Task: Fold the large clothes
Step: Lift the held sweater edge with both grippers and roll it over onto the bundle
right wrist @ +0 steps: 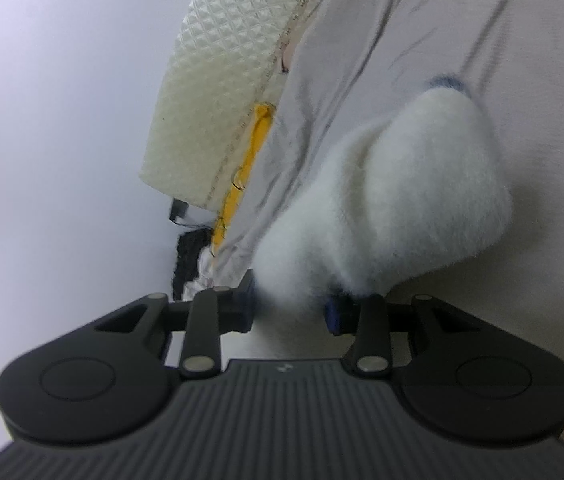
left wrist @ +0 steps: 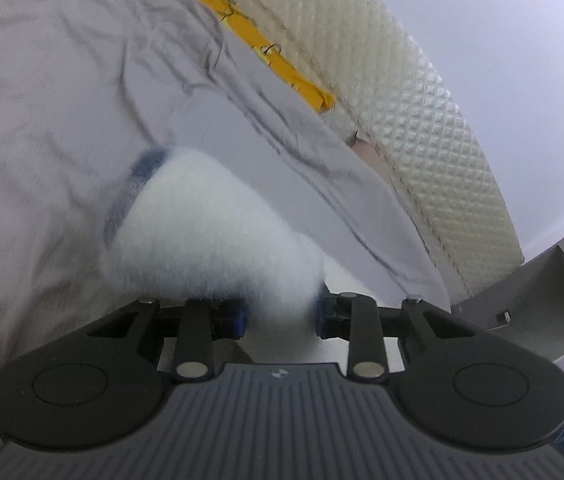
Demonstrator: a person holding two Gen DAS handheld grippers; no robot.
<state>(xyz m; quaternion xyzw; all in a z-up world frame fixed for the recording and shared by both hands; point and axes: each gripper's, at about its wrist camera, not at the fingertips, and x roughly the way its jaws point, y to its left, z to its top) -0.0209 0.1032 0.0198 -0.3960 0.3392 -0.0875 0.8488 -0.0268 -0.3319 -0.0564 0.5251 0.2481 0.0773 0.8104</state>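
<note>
- Left gripper (left wrist: 282, 316): we find its fingers (left wrist: 237, 318) closed most of the way on a bunch of white fleece (left wrist: 209, 232). The fabric fills the gap between the pads and bulges out ahead of them.
- Right gripper (right wrist: 290, 312): we find its fingers (right wrist: 246, 300) likewise narrowed on a second bunch of the same fleece (right wrist: 394, 200), which rises forward and to the right of the pads.
- The fleece carries a dark blue trim (left wrist: 145, 164) at its far edge in the left view; a similar blue edge (right wrist: 448, 80) shows at the top of the bunch in the right view.
- The fleece hangs from both grippers above a wrinkled grey sheet (left wrist: 61, 92), which covers a bed.
- A cream quilted mattress (left wrist: 422, 120) stands on edge beside the sheet, against a pale wall (left wrist: 522, 40).
- A yellow strip (left wrist: 282, 64) lies between sheet and mattress.
- We cannot tell the garment's kind; both views are blurred.
</note>
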